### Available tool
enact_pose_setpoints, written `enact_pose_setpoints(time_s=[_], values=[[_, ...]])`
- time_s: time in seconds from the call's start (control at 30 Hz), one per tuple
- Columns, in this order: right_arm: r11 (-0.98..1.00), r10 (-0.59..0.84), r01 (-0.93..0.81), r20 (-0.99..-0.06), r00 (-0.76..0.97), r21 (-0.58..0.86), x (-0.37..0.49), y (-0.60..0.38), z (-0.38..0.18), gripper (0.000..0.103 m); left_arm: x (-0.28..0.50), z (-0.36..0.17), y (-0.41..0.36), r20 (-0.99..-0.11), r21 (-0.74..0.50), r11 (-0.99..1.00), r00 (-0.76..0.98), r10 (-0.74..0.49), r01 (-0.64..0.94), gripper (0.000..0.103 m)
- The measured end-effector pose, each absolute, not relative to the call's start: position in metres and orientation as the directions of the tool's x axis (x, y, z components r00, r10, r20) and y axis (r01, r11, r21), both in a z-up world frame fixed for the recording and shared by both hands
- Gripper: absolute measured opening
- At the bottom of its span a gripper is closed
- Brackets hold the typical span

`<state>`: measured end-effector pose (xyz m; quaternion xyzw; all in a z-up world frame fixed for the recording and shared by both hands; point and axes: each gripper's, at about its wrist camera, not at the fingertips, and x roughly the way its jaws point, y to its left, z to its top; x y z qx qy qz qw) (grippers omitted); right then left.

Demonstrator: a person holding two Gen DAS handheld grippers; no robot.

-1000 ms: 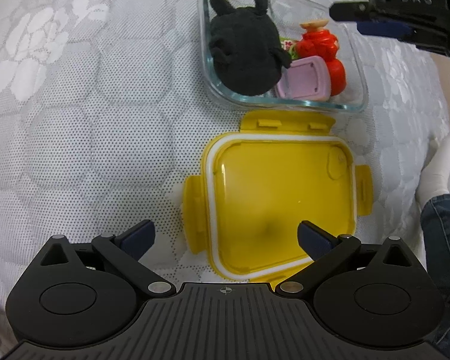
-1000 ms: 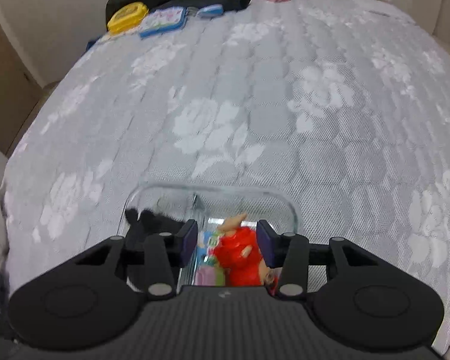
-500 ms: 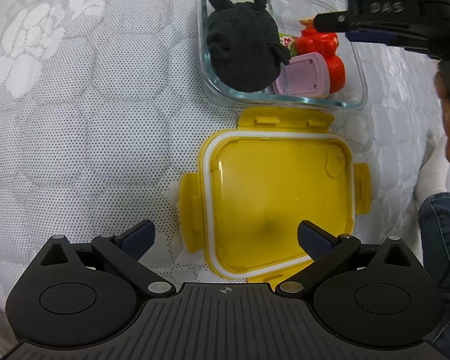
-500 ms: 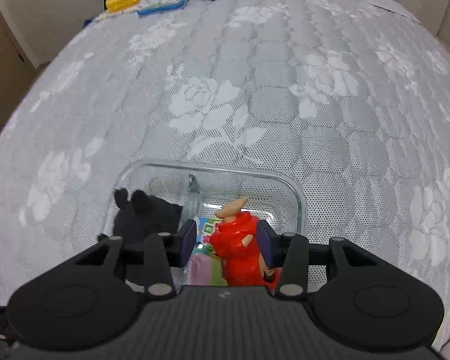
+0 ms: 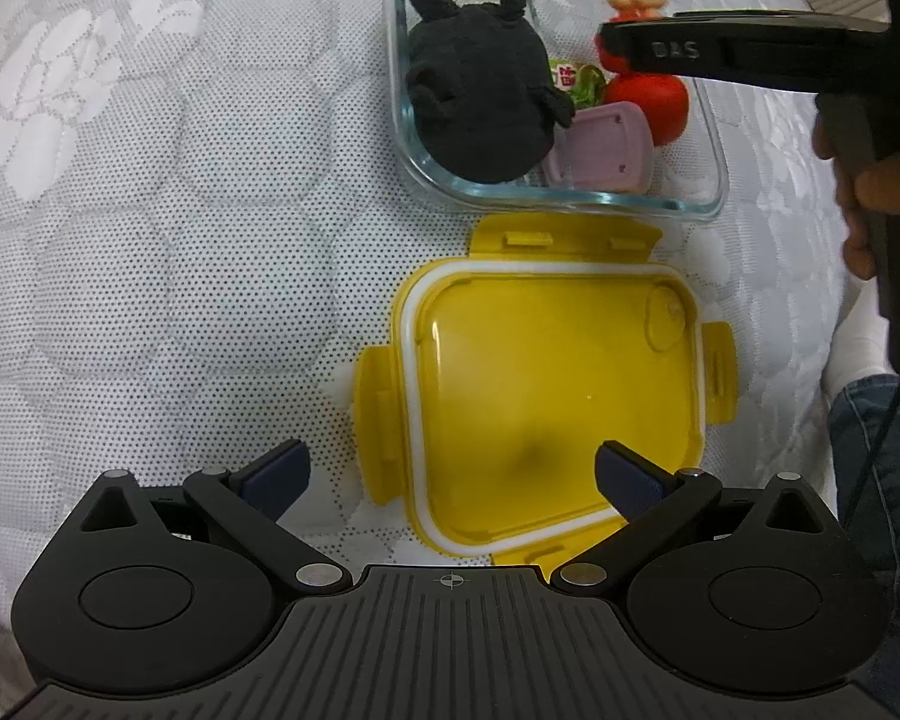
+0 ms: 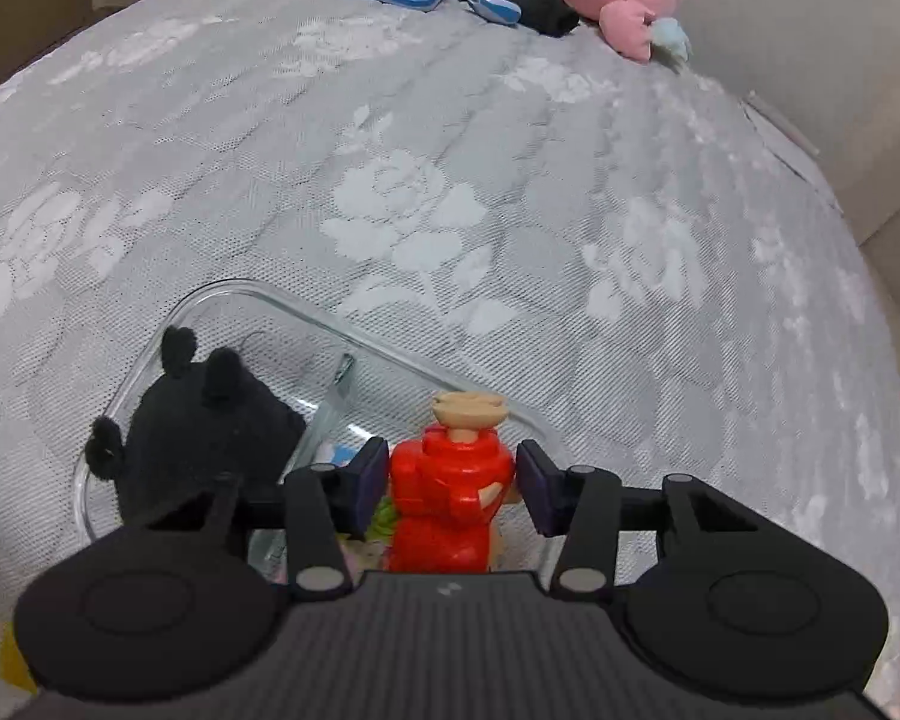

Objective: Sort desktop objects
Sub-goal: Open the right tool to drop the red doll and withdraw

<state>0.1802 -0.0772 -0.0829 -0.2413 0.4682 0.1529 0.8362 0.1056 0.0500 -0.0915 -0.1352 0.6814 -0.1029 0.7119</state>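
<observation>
- One red figure (image 6: 447, 495), glossy moulded plastic with a tan cap, stands in the box (image 6: 150, 360), at its right end.
- The right gripper (image 6: 450, 483) has one finger on each side of the figure; its fingers have just been opening and stand slightly apart from the toy, gaps showing on both sides.
- The box is clear glass, rounded rectangle; in it also one fuzzy black plush (image 5: 480, 96), one flat lilac case (image 5: 600, 150) and one green wrapper (image 5: 576, 81).
- One yellow snap lid (image 5: 552, 408), smooth with a white seal, lies just beside the box on the quilted bed (image 5: 180, 240).
- The left gripper (image 5: 450, 471) hangs over the lid, fingers wide apart and empty.
</observation>
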Motion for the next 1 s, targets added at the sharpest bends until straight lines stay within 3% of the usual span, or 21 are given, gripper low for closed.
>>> enact_pose_setpoints(time_s=[0.07,0.17,0.23,0.27,0.4,0.57,0.7,0.8,0.87,0.9,1.0], values=[[0.846,0.030,-0.467,-0.853,0.522,-0.256,0.180,-0.081,-0.079,0.052,0.106,-0.092,0.051,-0.943,-0.330,0.943,0.052,-0.328,-0.043,0.103],[0.860,0.092,-0.475,-0.862,0.499,-0.183,0.178,-0.087,-0.068,0.043,0.107,-0.091,0.051,-0.943,-0.329,0.943,0.057,-0.326,-0.043,0.103],[0.865,0.169,-0.495,-0.878,0.447,-0.085,0.176,-0.091,-0.060,0.027,0.108,-0.090,0.051,-0.944,-0.327,0.944,0.058,-0.325,-0.043,0.103],[0.865,0.209,-0.501,-0.887,0.411,-0.028,0.175,-0.093,-0.058,0.025,0.108,-0.090,0.050,-0.944,-0.327,0.944,0.058,-0.324,-0.043,0.103],[0.881,0.232,-0.466,-0.933,0.274,0.082,0.176,-0.098,-0.067,0.025,0.109,-0.092,0.052,-0.947,-0.319,0.946,0.060,-0.315,-0.057,0.103],[0.904,0.158,-0.425,-0.960,0.231,0.046,0.179,-0.106,-0.086,0.027,0.108,-0.094,0.056,-0.949,-0.314,0.946,0.064,-0.309,-0.084,0.103],[0.901,0.195,-0.434,-0.913,0.359,0.022,0.174,-0.101,-0.065,0.026,0.111,-0.101,0.054,-0.950,-0.312,0.946,0.063,-0.307,-0.093,0.103],[0.875,0.317,-0.475,-0.852,0.417,0.093,0.170,-0.095,-0.045,0.014,0.111,-0.104,0.054,-0.948,-0.317,0.944,0.062,-0.312,-0.090,0.103],[0.849,0.391,-0.500,-0.842,0.373,0.173,0.168,-0.089,-0.043,0.015,0.111,-0.106,0.055,-0.948,-0.318,0.944,0.061,-0.314,-0.091,0.103],[0.835,0.401,-0.521,-0.843,0.359,0.175,0.166,-0.085,-0.045,0.020,0.111,-0.107,0.056,-0.947,-0.319,0.943,0.059,-0.315,-0.096,0.103],[0.791,0.348,-0.610,-0.860,0.374,0.055,0.155,-0.065,-0.057,0.024,0.113,-0.112,0.060,-0.947,-0.321,0.939,0.051,-0.317,-0.122,0.103]])
